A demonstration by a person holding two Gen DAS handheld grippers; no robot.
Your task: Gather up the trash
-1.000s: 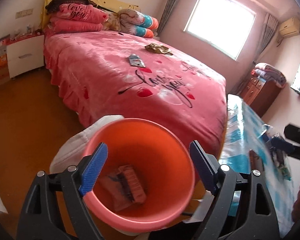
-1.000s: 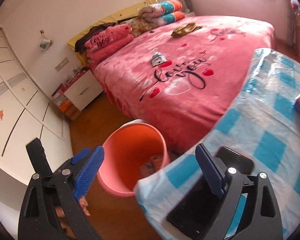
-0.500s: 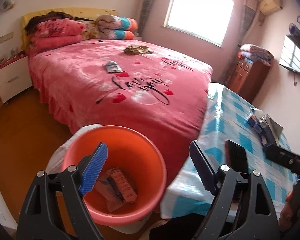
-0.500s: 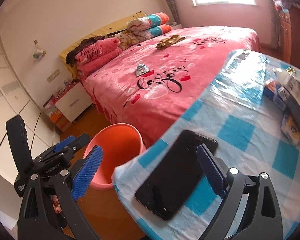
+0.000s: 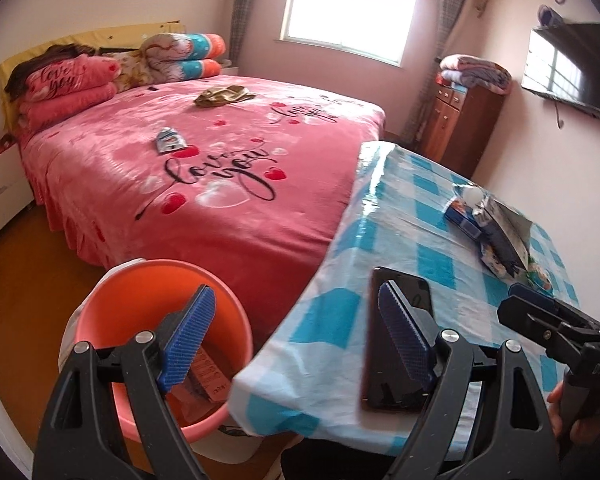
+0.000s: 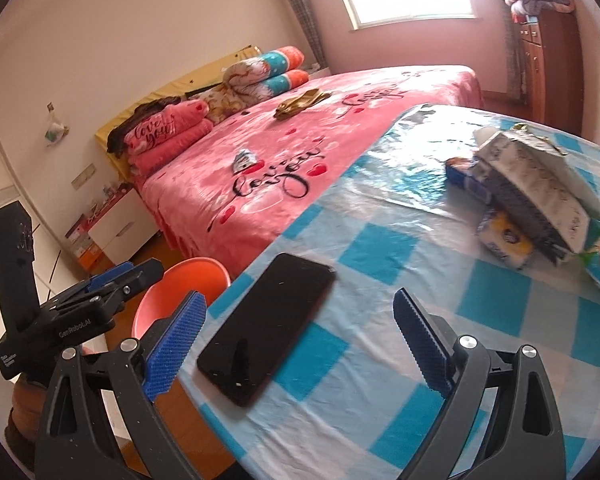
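An orange bucket (image 5: 100, 304) stands on the floor between the bed and the table, with wrappers (image 5: 212, 376) lying inside it. My left gripper (image 5: 294, 292) hangs open and empty over the bucket's rim and the table corner. My right gripper (image 6: 297, 294) is open and empty above a black phone (image 6: 268, 324) on the checked tablecloth (image 6: 380, 240). Farther along the table lies a heap of packets and a tissue pack (image 6: 536, 196). On the pink bed (image 5: 228, 216) lie a small wrapper (image 5: 170, 140) and a crumpled olive piece (image 5: 224, 95).
A white nightstand (image 5: 0, 196) stands left of the bed. A wooden cabinet (image 5: 464, 120) with folded blankets is by the window, and a TV (image 5: 568, 68) hangs on the right wall. A hand (image 5: 568, 420) holds the right gripper's handle.
Both views have swung right, from the bucket toward the table. The phone and the heap of packets now show fully. Both grippers' jaws stayed as wide as before.
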